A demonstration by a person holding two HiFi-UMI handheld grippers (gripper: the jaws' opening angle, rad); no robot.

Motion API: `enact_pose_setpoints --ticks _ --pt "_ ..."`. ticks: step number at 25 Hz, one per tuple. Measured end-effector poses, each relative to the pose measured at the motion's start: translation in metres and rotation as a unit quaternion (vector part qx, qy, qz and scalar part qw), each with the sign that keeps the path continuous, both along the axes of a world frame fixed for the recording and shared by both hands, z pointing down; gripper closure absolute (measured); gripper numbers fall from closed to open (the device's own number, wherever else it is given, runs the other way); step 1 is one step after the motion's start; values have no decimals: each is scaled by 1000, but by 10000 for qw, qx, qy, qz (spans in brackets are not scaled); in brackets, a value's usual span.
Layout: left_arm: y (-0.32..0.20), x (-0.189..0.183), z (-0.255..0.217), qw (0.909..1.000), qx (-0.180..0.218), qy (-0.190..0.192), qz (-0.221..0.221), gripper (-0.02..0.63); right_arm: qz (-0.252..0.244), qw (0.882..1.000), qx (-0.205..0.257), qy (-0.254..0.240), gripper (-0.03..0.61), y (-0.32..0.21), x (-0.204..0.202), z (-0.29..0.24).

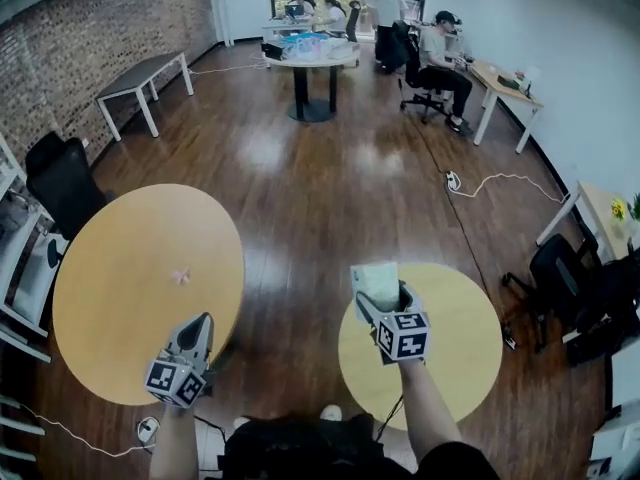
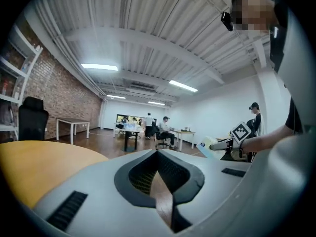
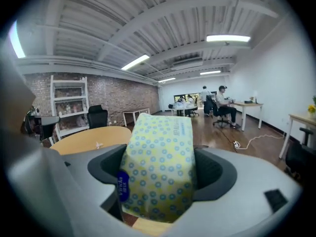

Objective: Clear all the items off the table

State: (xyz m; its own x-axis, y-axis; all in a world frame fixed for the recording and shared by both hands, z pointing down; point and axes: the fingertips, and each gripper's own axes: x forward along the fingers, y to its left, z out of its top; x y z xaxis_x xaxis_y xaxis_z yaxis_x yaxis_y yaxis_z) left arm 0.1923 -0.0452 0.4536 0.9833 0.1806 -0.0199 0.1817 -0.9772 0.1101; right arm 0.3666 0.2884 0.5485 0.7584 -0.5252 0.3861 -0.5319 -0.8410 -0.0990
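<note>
Head view. L: large round light-wood table [image 1: 120,268]; small pale scrap [image 1: 181,276] on it, near centre. R of it, apart, w/ strip of dark wood floor [image 1: 300,198] between: smaller round light-wood table [image 1: 460,348].

Over near edge of large table: left gripper [image 1: 203,320]. Over small table's left part: right gripper [image 1: 378,303], w/ spotted soft tissue pack [image 1: 375,280] between its jaws, above the far-left rim.

Black office chair [image 1: 62,183] behind-left of large table. White rect. table [image 1: 140,76] further back, along brick wall [image 1: 90,38]. Far centre: round pedestal table [image 1: 312,63], clutter on top; people [image 1: 440,48] behind and R of it. Long pale desk [image 1: 505,80] far R by wall. White cable [image 1: 500,180] on floor btwn that desk and small table. Black swivel chair [image 1: 555,273] R of small table.
</note>
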Motion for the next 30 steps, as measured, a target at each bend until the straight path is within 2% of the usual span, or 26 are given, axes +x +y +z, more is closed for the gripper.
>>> enact_pose_setpoints --ticks 4,9,12,15,19,21,26,30 --pt "-61 -41 -2 9985 -135 202 -487 614 -580 9973 -104 436 155 -85 -4 -36" --pt "-134 -105 1 9922 -275 422 -1140 614 -1311 9889 -62 698 155 -194 -34 -56" --pt "-188 -159 5 9822 -303 497 -1787 614 -1976 9778 -127 684 155 -281 -57 -52" --pt "-254 -224 17 9675 -378 467 -2457 614 -2588 9636 -242 620 155 -374 -94 -37" --pt "-316 -313 29 9419 -459 498 -3289 614 -3308 9414 -377 532 155 -486 -143 -16" --pt "-333 -363 33 9253 -426 426 -3745 614 -3670 9282 -488 373 155 -533 -170 1" --pt "-353 -492 42 8613 -556 388 -5035 614 -4529 8840 -1147 151 153 -625 -243 51" --pt "-344 -538 64 8231 -768 279 -5620 614 -4840 8585 -1697 -4 153 -666 -259 91"
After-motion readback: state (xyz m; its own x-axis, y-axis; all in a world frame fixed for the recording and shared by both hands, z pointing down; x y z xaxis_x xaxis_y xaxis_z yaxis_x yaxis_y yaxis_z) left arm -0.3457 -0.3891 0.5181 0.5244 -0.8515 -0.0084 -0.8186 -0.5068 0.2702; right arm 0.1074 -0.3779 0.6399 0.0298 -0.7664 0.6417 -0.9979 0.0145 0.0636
